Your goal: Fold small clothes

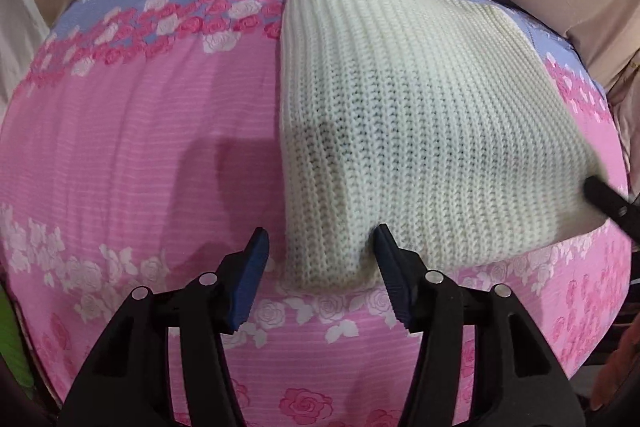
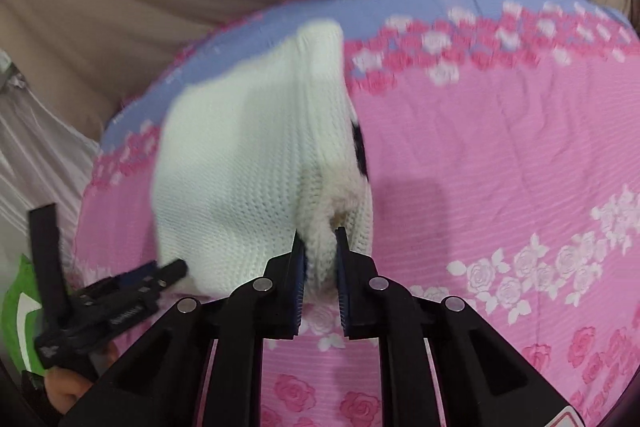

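Two claws sit at the near edge of the cream knit garment (image 1: 400, 115) lying on the floral bed cover (image 1: 140, 147). My right claw (image 2: 320, 239) pinches its near corner; my left claw (image 1: 320, 243) stands half-wide astride the other corner, possibly touching. Next I close left, then lift both evenly. No containers show.

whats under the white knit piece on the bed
The white knit garment lies on the pink floral bedsheet, which shows all around it. Whatever is directly beneath is covered; a dark patch peeks out at its edge in the right wrist view.
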Demonstrator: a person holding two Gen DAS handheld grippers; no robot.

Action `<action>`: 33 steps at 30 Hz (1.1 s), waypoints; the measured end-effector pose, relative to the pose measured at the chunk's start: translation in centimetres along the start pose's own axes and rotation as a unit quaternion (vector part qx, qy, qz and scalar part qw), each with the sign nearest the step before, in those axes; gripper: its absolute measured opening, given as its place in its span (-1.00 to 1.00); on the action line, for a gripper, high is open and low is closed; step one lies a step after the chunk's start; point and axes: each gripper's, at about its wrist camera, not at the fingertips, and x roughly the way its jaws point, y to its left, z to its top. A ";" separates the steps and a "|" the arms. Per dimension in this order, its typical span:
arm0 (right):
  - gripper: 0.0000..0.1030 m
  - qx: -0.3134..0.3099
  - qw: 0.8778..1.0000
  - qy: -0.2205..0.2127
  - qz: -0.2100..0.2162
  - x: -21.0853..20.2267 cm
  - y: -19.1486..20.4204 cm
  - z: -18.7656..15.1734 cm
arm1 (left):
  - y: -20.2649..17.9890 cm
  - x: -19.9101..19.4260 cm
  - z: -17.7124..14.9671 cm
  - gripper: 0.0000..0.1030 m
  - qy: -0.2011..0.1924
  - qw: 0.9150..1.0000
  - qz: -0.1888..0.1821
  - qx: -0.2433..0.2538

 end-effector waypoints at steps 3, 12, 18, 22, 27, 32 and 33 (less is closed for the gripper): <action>-0.76 -0.044 0.999 -0.008 -0.029 0.2 1.4 0.2 | 0.1 0.6 -0.4 0.04 0.005 1.000 0.016 0.009; -0.60 -0.054 0.995 0.034 -0.071 2.4 0.5 -0.5 | -0.6 -0.3 -0.1 0.05 0.003 1.000 0.029 -0.001; -0.08 -0.026 0.995 -0.027 -0.088 -3.2 0.9 -1.7 | -2.5 -4.1 -1.9 0.59 -0.043 0.998 0.055 0.007; 0.26 -0.021 0.992 -0.054 -0.112 -4.8 1.4 -3.0 | -3.7 -6.0 -3.5 0.80 -0.080 0.994 0.069 0.003; 0.31 -0.037 0.989 -0.055 -0.135 -4.6 2.3 -5.4 | -4.1 -5.6 -4.4 0.80 -0.081 0.993 0.080 -0.004; 0.31 -0.051 0.987 -0.040 -0.147 -4.1 2.8 -6.8 | -4.6 -5.4 -5.6 0.80 -0.075 0.994 0.079 -0.006; 0.32 -0.050 0.987 -0.040 -0.147 -4.1 3.0 -6.9 | -4.8 -5.4 -5.8 0.80 -0.074 0.994 0.079 -0.005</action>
